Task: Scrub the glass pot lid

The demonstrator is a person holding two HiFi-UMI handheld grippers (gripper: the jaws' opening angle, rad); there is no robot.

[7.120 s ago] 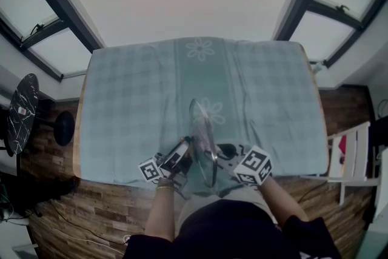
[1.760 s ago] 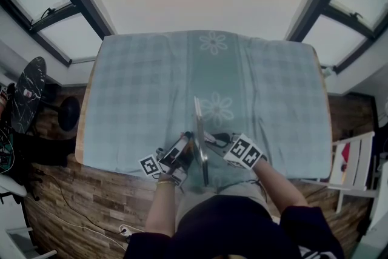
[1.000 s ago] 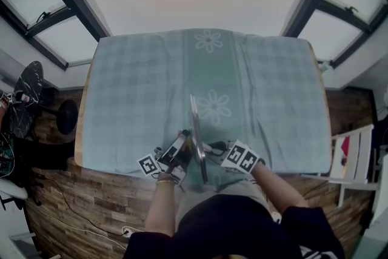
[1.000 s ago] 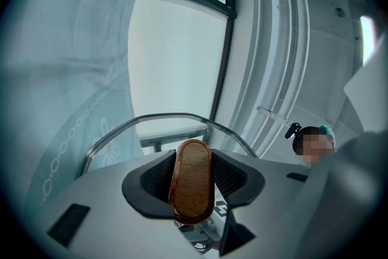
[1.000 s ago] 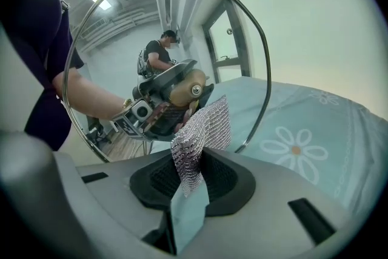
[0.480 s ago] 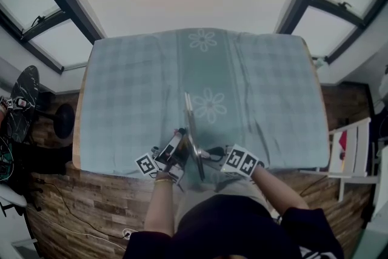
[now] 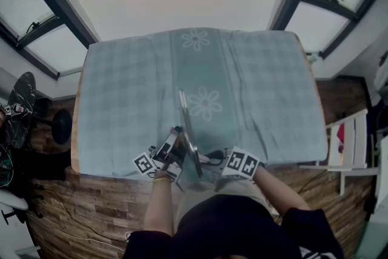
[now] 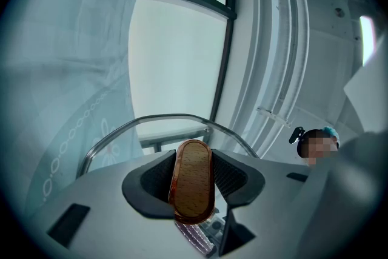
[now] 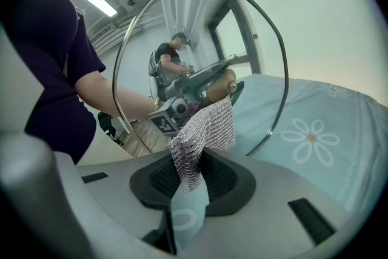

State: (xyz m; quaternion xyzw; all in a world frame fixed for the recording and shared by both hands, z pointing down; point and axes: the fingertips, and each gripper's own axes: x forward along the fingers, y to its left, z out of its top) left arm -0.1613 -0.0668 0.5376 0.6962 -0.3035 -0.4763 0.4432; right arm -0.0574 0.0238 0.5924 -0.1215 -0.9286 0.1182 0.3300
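The left gripper point(image 8: 193, 174) stays with fingers clamped on the oval wooden knob point(image 8: 193, 194) of a round glass pot lid point(image 7: 187, 125), now edge-on where it earlier leaned, while the right gripper point(image 9: 191, 182) fingers pinch a silver chainmail cloth point(image 9: 205, 130).

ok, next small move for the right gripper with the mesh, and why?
Probably wipe the mesh scrubber from the centre out toward the rim. The right gripper holds it at the glass lid's middle; the left gripper clamps the wooden knob, lid on edge.

Clear glass lid point(image 9: 245, 33), wooden knob point(image 8: 193, 179), mesh scrubber point(image 9: 203, 136)
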